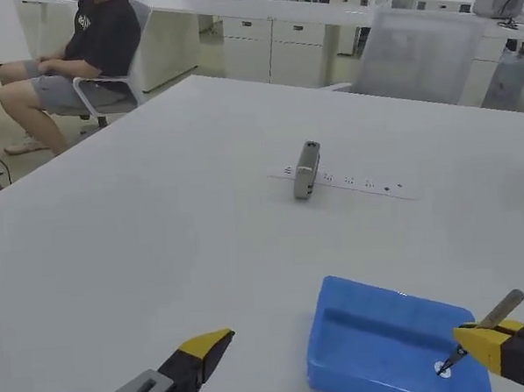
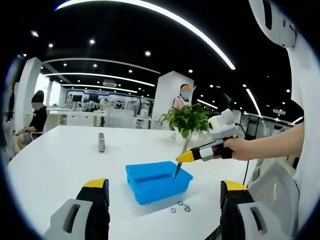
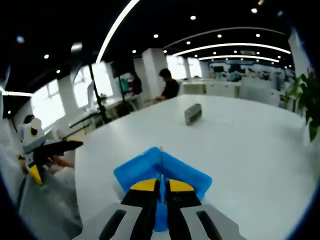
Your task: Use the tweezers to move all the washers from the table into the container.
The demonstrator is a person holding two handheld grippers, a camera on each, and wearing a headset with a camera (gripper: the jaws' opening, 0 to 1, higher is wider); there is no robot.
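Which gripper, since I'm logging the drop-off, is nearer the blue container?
Right. The right gripper hangs over the blue container at its near right corner, with the tweezers tip inside. The left gripper is off the container's left side, apart from it.

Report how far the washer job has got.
Done: I cannot tell how many washers lie in the blue container. In hand: the right gripper holds the tweezers, tip inside the container, seemingly with a washer. Left: a few washers on the table beside it.
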